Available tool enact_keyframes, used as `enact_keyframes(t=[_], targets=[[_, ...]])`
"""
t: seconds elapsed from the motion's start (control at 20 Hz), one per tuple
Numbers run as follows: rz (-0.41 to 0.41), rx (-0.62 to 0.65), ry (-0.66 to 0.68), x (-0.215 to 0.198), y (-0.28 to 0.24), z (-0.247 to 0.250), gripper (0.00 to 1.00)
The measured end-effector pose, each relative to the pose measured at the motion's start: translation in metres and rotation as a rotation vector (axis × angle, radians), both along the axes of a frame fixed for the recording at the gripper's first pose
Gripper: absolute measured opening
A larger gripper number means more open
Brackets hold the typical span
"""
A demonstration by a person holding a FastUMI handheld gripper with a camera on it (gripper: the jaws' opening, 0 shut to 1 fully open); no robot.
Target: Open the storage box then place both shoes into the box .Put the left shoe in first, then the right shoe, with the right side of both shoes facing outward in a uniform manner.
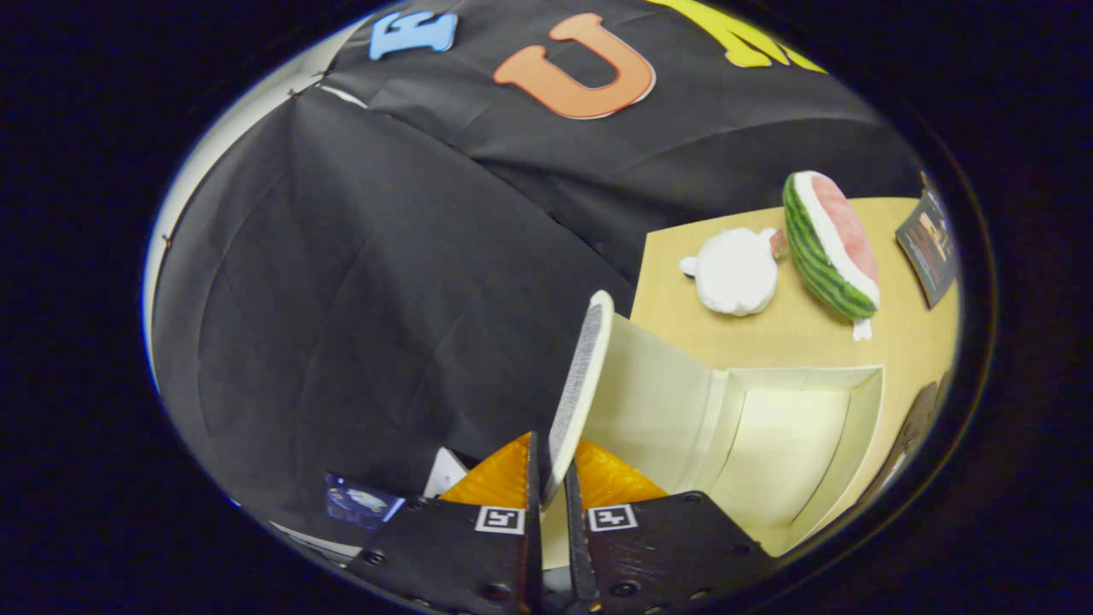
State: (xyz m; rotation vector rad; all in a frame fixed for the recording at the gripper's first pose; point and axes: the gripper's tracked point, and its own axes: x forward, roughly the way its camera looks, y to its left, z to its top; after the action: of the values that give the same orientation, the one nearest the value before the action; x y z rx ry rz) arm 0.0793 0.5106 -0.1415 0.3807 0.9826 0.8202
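Storage box (794, 444): cream-coloured, rectangular, smooth-walled, standing on a light wood-grain table (897, 342), its interior bare and pale. Lid (579, 389): thin flat panel with rounded corners and a finely ribbed grey face, raised on edge beside the box opening. Gripper (551, 491): fingers nearly closed, both pressing the lid's lower edge between them. Beyond the box, on the table: white plush toy (734, 272), rounded and fuzzy, touching a watermelon-slice plush (830, 246), striped green rind, pink flesh. Dark card (929, 243) near the table's far side.
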Motion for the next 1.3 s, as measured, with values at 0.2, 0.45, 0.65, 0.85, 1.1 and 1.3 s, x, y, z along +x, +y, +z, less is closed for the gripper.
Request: enact_keyframes(t=[0.2, 0.45, 0.65, 0.85, 1.1, 1.3], targets=[[0.047, 0.006, -0.026, -0.027, 0.035, 0.01, 0.56], [0.066, -0.016, -0.065, -0.031, 0.017, 0.014, 0.95], [0.023, -0.032, -0.05, -0.018, -0.034, 0.003, 0.96], [-0.016, -0.063, -0.018, -0.003, -0.107, -0.024, 0.96], [-0.071, -0.114, -0.005, 0.017, -0.207, -0.06, 0.96], [-0.145, -0.166, -0.014, 0.029, -0.287, -0.088, 0.96]])
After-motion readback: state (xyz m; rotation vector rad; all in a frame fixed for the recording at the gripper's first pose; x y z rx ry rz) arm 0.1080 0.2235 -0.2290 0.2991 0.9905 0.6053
